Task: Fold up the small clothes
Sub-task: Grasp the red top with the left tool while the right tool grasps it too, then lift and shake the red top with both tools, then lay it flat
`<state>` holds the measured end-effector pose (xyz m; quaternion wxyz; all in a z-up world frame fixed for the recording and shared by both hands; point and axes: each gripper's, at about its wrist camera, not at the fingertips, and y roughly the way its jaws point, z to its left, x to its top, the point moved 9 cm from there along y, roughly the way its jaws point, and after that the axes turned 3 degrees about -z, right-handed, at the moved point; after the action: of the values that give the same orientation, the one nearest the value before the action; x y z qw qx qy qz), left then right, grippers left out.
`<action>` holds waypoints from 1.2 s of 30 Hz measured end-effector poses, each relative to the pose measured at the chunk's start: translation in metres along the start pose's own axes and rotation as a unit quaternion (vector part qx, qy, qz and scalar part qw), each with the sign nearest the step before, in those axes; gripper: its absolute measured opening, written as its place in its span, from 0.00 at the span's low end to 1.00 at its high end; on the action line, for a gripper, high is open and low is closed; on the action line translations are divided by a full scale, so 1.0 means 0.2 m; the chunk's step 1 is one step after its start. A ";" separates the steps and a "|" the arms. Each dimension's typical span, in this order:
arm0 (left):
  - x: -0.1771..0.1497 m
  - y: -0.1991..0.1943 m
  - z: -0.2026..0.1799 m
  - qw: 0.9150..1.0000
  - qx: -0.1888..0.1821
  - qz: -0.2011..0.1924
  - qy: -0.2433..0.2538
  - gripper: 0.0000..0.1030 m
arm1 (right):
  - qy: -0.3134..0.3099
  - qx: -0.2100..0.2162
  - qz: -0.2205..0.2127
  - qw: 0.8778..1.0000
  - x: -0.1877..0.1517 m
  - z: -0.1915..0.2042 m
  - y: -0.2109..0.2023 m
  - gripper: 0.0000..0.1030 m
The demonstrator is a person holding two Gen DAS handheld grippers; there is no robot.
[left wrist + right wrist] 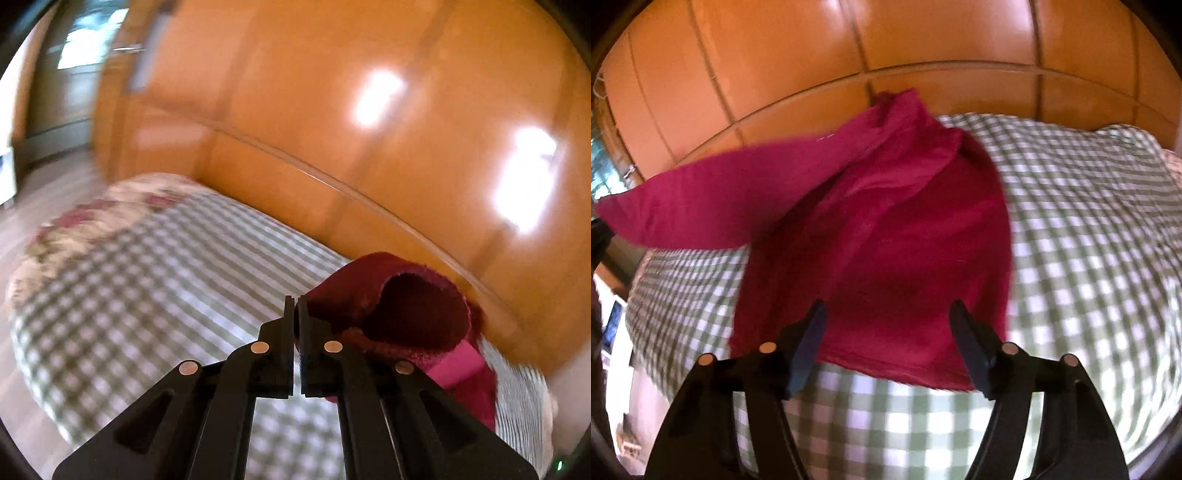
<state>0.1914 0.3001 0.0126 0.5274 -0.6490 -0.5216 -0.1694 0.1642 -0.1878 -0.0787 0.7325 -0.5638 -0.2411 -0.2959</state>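
A dark red garment (886, 236) lies on the green-and-white checked bed cover (1089, 240). One part of it (713, 206) is lifted to the left, off the bed. My right gripper (888, 310) is open and empty, its jaws spread over the garment's near edge. My left gripper (295, 306) is shut on an edge of the same red garment (406, 317), holding it raised above the bed; a pink band (458, 365) shows on the cloth.
An orange wooden panelled wall (923, 44) runs behind the bed. A floral cover (92, 221) lies at the far end of the bed in the left wrist view. Wooden floor (44, 192) and a doorway lie beyond.
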 end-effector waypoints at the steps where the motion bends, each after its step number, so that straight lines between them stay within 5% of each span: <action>1: 0.04 0.03 0.04 1.000 0.013 -0.001 -0.006 0.01 | -0.001 0.007 0.006 1.000 0.00 0.03 0.03 0.64; 5: 0.10 0.17 0.28 0.993 0.108 0.010 -0.044 0.01 | -0.004 0.018 0.044 0.999 0.02 0.11 0.22 0.52; 6: 0.09 0.18 0.30 0.992 0.116 0.017 -0.049 0.10 | -0.006 0.017 0.054 0.998 0.01 0.12 0.26 0.46; 7: 0.07 0.19 0.33 0.990 0.125 0.027 -0.057 0.22 | -0.010 0.016 0.058 0.998 0.01 0.13 0.29 0.33; 8: 0.04 0.18 0.36 0.988 0.135 0.032 -0.066 0.55 | -0.017 0.015 0.058 0.998 0.03 0.14 0.30 0.22; 9: 0.03 0.16 0.38 0.987 0.140 0.022 -0.073 0.75 | -0.029 0.016 0.050 0.998 0.04 0.16 0.29 0.17; 11: -0.01 0.12 0.39 0.987 0.140 0.000 -0.075 0.76 | -0.051 0.017 0.036 0.998 0.08 0.18 0.25 0.09; 16: -0.24 0.10 0.27 0.994 0.093 0.053 -0.033 0.76 | -0.080 -0.006 -0.027 0.996 0.26 0.08 0.05 0.08; 21: -0.53 0.07 0.00 0.994 -0.004 0.108 0.020 0.68 | -0.059 -0.129 -0.098 0.985 0.56 -0.40 -0.13 0.08; 28: -0.99 0.01 -0.45 0.965 -0.144 0.216 0.046 0.56 | 0.013 -0.283 -0.108 0.953 0.89 -1.14 -0.10 0.09; 31: -1.12 0.01 -0.58 0.950 -0.180 0.252 0.034 0.56 | 0.035 -0.298 -0.114 0.947 0.97 -1.29 -0.08 0.27; 32: -1.16 0.00 -0.63 0.946 -0.189 0.261 0.032 0.56 | 0.042 -0.299 -0.118 0.946 0.97 -1.31 -0.09 0.53; 33: -1.20 -0.01 -0.68 0.941 -0.201 0.271 0.033 0.56 | 0.054 -0.297 -0.123 0.945 0.95 -1.32 -0.11 0.62; 36: -1.31 -0.03 -0.79 0.930 -0.217 0.292 0.048 0.56 | 0.061 -0.238 -0.113 0.963 0.83 -1.23 -0.15 0.64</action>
<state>0.1329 0.0334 -0.1256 0.4243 -0.8622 -0.2338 -0.1482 0.2659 -0.4591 -0.0043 0.5523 -0.6714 -0.1810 -0.4597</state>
